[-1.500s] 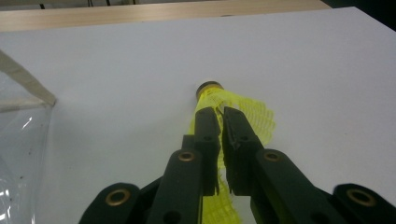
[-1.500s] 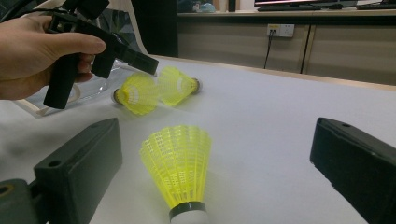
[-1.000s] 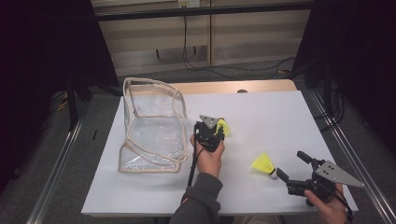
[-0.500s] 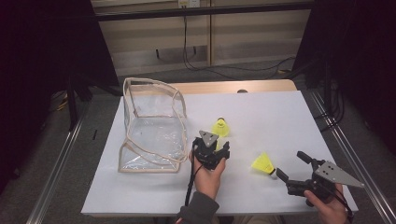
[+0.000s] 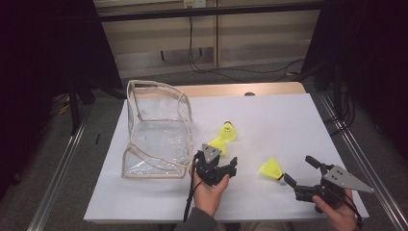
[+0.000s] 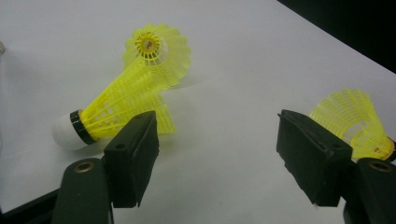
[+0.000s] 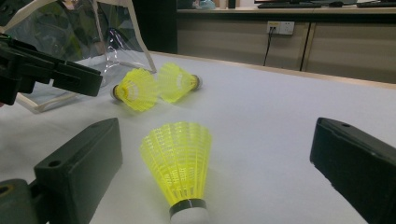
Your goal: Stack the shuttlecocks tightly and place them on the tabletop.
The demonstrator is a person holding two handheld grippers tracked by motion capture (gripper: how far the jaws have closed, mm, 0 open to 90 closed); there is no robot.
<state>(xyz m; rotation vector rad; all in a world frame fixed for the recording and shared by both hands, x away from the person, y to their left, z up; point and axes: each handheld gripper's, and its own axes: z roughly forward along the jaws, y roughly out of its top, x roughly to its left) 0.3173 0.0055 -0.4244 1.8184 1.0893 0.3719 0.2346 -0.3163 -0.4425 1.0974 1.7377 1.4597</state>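
Two yellow plastic shuttlecocks (image 5: 223,136) lie touching on the white tabletop (image 5: 288,120), just beyond the left tool (image 5: 217,169), whose jaws have just been opening, nothing between them. The right tool (image 5: 302,174) gapes near a third shuttlecock (image 5: 272,169). They look light and bendy; the white cork tip seems best to pinch.

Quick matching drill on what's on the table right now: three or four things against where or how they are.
1. bag
2. pair of shuttlecocks
3. single shuttlecock
4. left gripper

a. in front of the right gripper
b. jaws open, nothing between them, just been opening
c. clear, at the table's left
d. lying together mid-table

Pairs: 1-c, 2-d, 3-a, 4-b
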